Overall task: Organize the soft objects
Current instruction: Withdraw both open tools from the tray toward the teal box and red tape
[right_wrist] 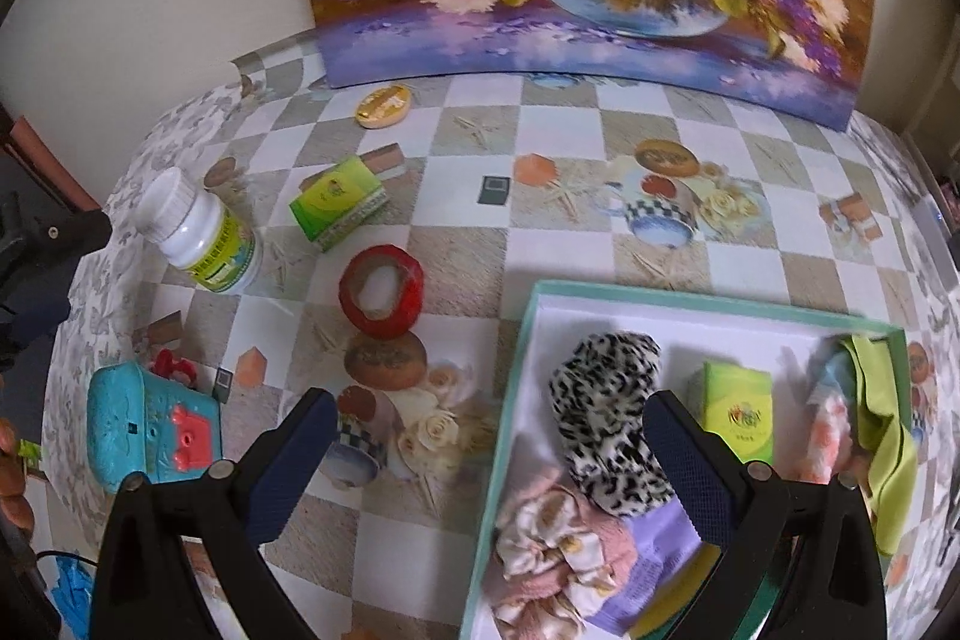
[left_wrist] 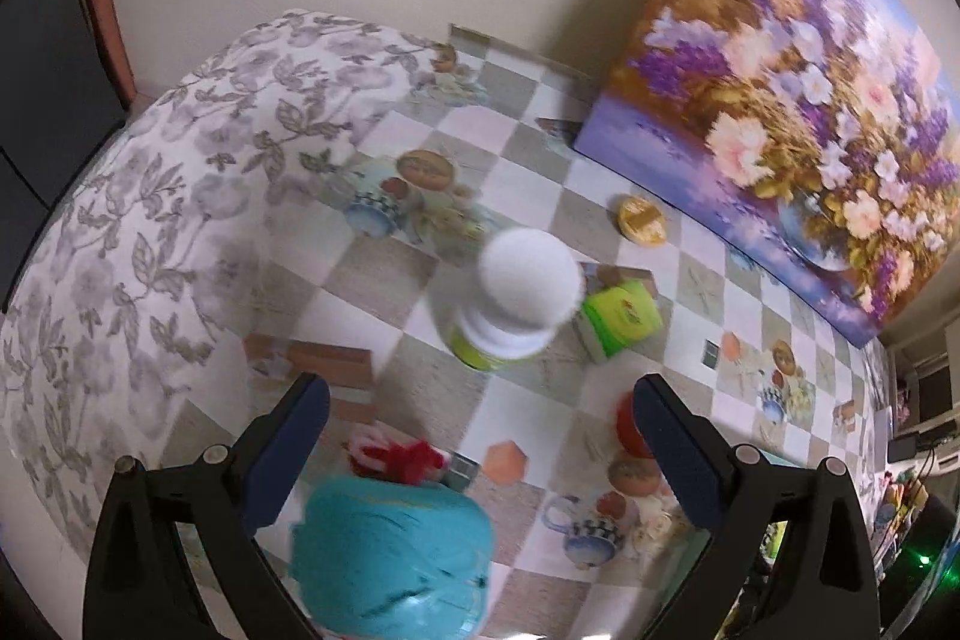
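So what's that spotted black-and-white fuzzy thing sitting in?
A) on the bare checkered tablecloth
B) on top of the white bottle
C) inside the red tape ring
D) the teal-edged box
D: in the right wrist view the leopard-print soft item lies inside the teal-edged box, beside a pink floral cloth.

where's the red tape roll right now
In the right wrist view the red tape roll lies on the tablecloth left of the teal tray, between the white bottle and the tray.
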Motion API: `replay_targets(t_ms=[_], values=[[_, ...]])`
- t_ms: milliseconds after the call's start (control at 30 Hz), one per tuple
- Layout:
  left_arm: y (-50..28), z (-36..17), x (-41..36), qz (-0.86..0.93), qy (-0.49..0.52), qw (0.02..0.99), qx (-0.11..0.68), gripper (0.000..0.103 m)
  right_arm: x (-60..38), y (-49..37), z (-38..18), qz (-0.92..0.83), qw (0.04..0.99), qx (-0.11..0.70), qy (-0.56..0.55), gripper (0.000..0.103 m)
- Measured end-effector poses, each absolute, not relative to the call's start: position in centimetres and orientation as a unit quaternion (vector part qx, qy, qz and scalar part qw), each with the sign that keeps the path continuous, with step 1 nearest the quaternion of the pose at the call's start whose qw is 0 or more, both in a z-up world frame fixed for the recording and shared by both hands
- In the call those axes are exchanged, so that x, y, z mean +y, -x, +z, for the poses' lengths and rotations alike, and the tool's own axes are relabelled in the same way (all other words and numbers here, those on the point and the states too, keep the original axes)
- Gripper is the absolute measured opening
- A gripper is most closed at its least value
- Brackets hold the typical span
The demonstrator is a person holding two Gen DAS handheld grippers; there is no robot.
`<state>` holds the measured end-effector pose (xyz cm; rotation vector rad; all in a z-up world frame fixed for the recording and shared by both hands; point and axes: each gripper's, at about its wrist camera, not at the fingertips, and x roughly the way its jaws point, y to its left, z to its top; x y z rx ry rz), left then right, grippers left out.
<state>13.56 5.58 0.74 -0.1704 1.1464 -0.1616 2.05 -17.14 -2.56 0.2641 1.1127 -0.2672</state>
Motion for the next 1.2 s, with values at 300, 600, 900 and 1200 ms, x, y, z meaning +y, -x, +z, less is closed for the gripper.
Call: replay_targets(t_ms=[300,600,900,1200], values=[[-15.7,-1.4,9.5,-0.062,0.093,0.815,0.568,0.101,-15.9,-4.7,-2.6,-0.109,0.835,0.529,-0.105,0.103],[-17.1,-1.8,13.5,-0.084,0.118,0.809,0.570,0.101,-14.9,-6.8,-3.2,-0.094,0.834,0.532,-0.109,0.103],[-18.8,-4.6,16.8,-0.092,0.096,0.806,0.576,0.101,-13.6,-9.0,-4.8,-0.080,0.831,0.545,-0.084,0.103],[-20.1,-6.1,17.3,-0.140,0.038,0.805,0.575,0.101,-12.5,-10.4,-7.1,-0.060,0.821,0.561,-0.084,0.099]])
